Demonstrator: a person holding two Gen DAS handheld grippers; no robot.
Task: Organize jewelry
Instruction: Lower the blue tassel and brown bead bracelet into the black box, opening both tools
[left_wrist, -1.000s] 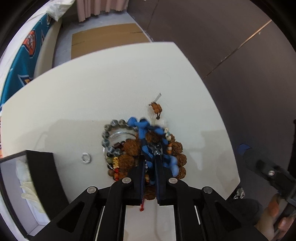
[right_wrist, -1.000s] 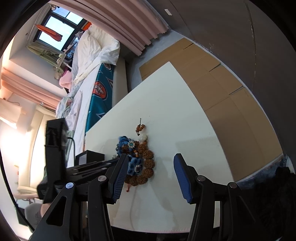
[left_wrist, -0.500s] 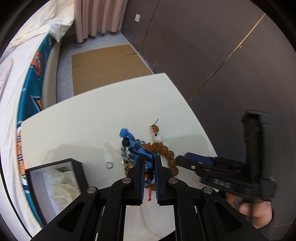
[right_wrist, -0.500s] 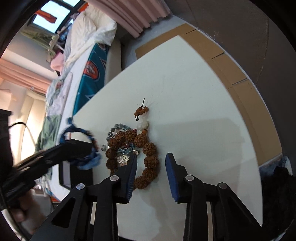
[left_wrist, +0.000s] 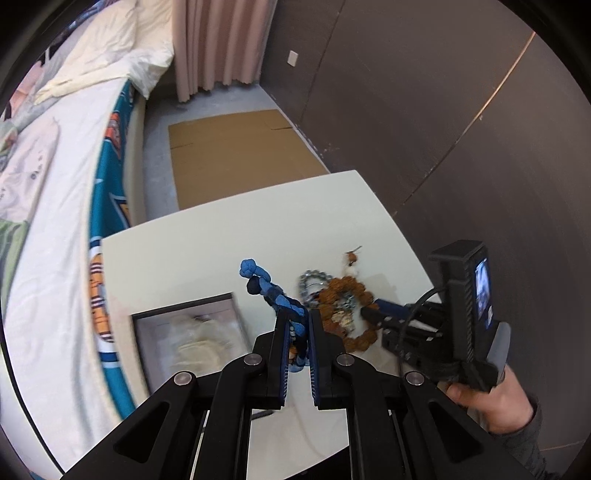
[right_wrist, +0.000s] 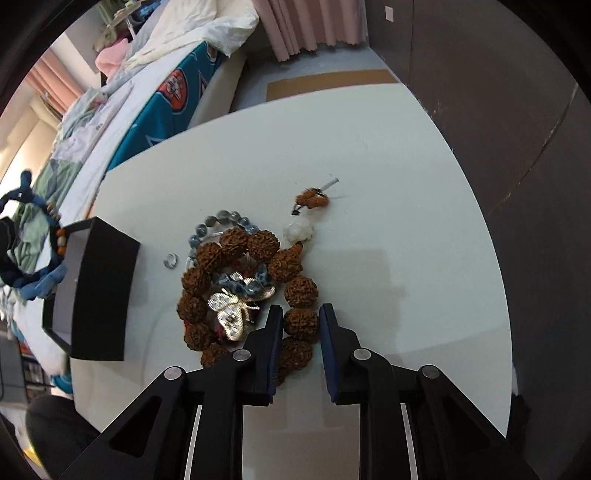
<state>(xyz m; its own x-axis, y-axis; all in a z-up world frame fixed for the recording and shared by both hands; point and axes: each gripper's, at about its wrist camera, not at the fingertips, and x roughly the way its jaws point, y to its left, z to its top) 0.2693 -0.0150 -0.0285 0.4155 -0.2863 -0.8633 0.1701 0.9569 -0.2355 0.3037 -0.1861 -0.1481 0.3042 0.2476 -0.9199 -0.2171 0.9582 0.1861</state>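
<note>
My left gripper is shut on a blue braided bracelet, held in the air over the near edge of the open black box. The same bracelet hangs at the far left of the right wrist view. A brown bead bracelet lies on the white table over a silver bee brooch and a grey-blue bead bracelet. My right gripper points down at the pile. Its jaws are closing around one brown bead, with the pads just beside it.
A small silver ring lies between the pile and the box. A person's hand holds the right gripper at the table's right edge. A bed runs along the left, and flat cardboard lies on the floor beyond.
My left gripper lifted the blue bracelet off the pile and carried it toward the box. My right gripper came down over the pile and its jaws narrowed around a brown bead.
</note>
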